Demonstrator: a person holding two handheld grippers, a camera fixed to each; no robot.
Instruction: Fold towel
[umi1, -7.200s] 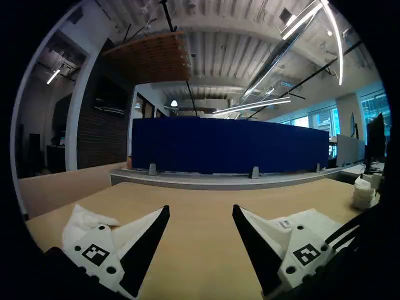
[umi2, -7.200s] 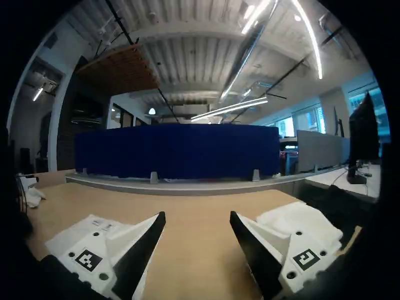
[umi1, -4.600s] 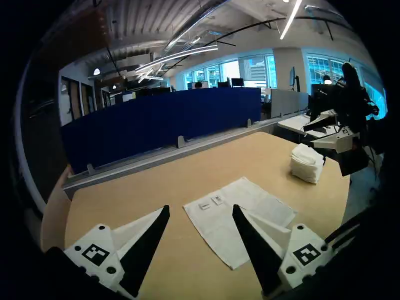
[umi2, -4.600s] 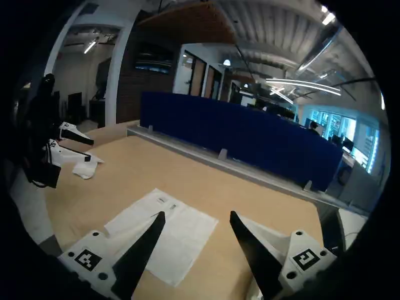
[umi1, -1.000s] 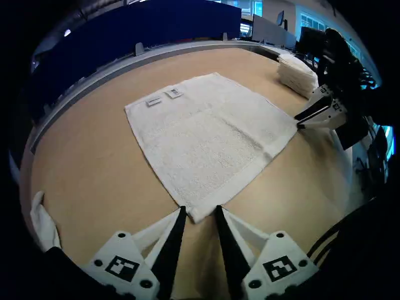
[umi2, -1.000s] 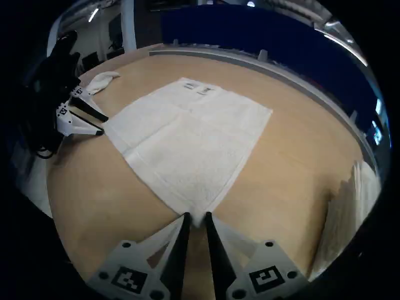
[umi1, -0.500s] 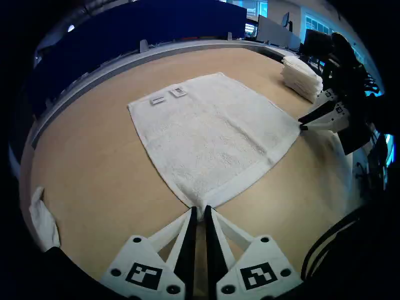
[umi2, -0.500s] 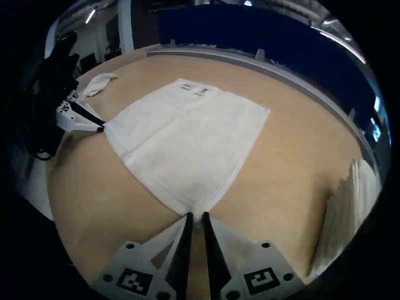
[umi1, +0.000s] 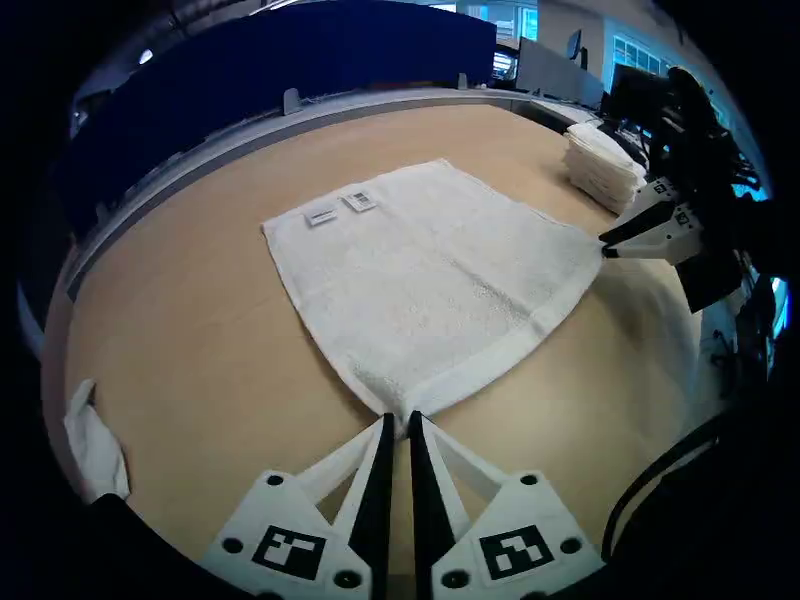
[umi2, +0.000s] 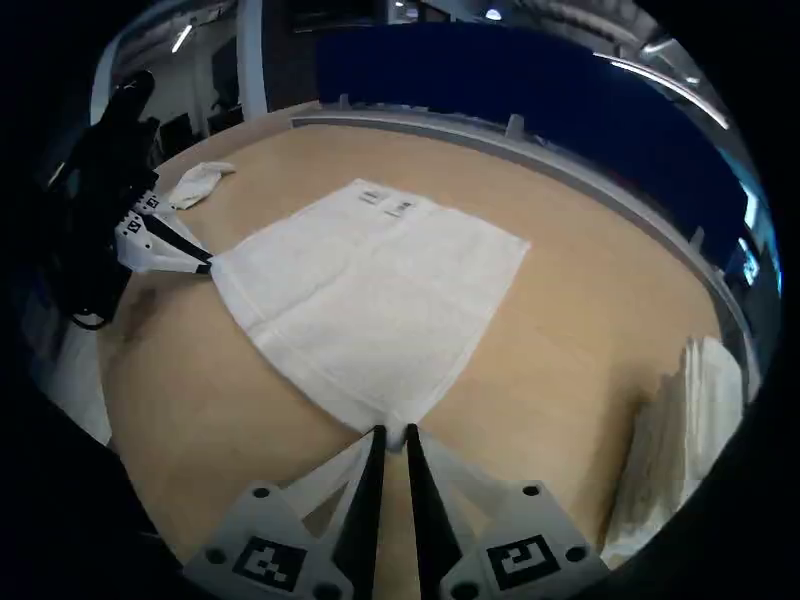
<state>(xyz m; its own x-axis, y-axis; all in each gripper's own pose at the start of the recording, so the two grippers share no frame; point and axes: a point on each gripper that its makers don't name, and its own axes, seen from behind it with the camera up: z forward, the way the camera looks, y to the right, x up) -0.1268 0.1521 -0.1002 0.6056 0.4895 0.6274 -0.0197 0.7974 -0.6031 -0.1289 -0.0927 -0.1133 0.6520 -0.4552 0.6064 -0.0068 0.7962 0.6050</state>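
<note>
pinching adjacent near corners of the towel (umi1: 430, 270), both grippers angle down.

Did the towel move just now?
Yes. The towel lay flat on the table; now left tool and right tool lift its near corners slightly.

The towel (umi1: 430, 270) is plain white, with two small grey-printed labels (umi1: 340, 207); the table (umi1: 190, 300) is pale tan wood. The partition (umi1: 280, 60) is deep blue. The left gripper (umi1: 399, 425) and the right gripper (umi2: 392, 432) are white — black on their inner faces, each bearing black-and-white square markers (umi1: 279, 552). The folded stack (umi1: 598, 165) is white too.
</note>
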